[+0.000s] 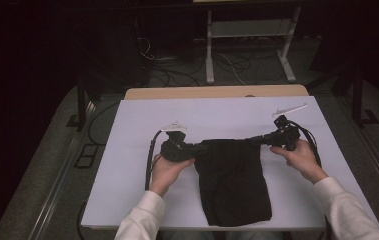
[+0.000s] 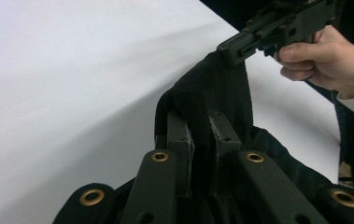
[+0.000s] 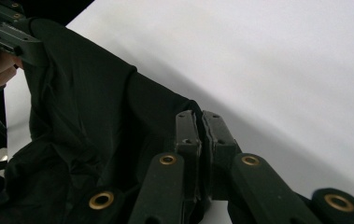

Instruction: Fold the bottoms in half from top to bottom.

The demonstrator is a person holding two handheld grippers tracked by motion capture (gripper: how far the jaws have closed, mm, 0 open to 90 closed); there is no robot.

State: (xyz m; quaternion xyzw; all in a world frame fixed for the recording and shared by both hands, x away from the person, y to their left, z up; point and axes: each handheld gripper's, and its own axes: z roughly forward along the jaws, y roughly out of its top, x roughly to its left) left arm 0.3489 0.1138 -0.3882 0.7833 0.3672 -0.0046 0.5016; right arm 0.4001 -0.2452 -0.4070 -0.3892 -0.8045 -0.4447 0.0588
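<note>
High view: the black cloth (image 1: pixel 233 180) lies at the lower centre of the white table (image 1: pixel 127 150), its top corners pinched by the left gripper (image 1: pixel 197 147) and right gripper (image 1: pixel 253 141), so an uneven pull could skew it. Left gripper view: the left gripper (image 2: pixel 201 122) clamps only a thin bunched edge at centre frame, which may slip. Right gripper view: the right gripper (image 3: pixel 201 122) bites equally little cloth (image 3: pixel 86 121).

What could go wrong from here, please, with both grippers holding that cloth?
The right gripper pinches only a thin edge of the cloth, so that corner might slip out if pulled. The left gripper holds a thicker bunch, so the far edge may end up uneven. The near end lies at the table edge and could slide off.
</note>
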